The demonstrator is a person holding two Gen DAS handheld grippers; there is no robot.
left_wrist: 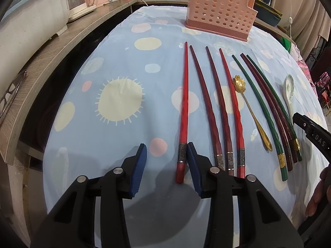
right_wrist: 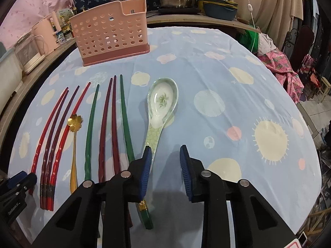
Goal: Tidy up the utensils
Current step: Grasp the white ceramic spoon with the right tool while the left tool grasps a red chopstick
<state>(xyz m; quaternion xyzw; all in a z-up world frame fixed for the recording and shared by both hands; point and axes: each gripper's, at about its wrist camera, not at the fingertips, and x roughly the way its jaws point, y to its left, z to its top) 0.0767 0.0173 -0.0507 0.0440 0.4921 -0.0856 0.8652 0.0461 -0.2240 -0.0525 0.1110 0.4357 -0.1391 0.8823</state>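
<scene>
While the left gripper (left_wrist: 166,155) hangs with its blue pads spread wide around the butt of the leftmost bright red chopstick (left_wrist: 183,111), gripping nothing, the remaining red, maroon and green chopsticks (right_wrist: 107,128) fan rightward across the blue spotted tablecloth (right_wrist: 206,72). A gold flower-bowled spoon (right_wrist: 74,136) lies among them. The pale ceramic soup spoon (right_wrist: 161,107) comes next, its handle beside the released right gripper (right_wrist: 164,155). The perforated pink plastic utensil holder (right_wrist: 111,35) stands near the far edge.
</scene>
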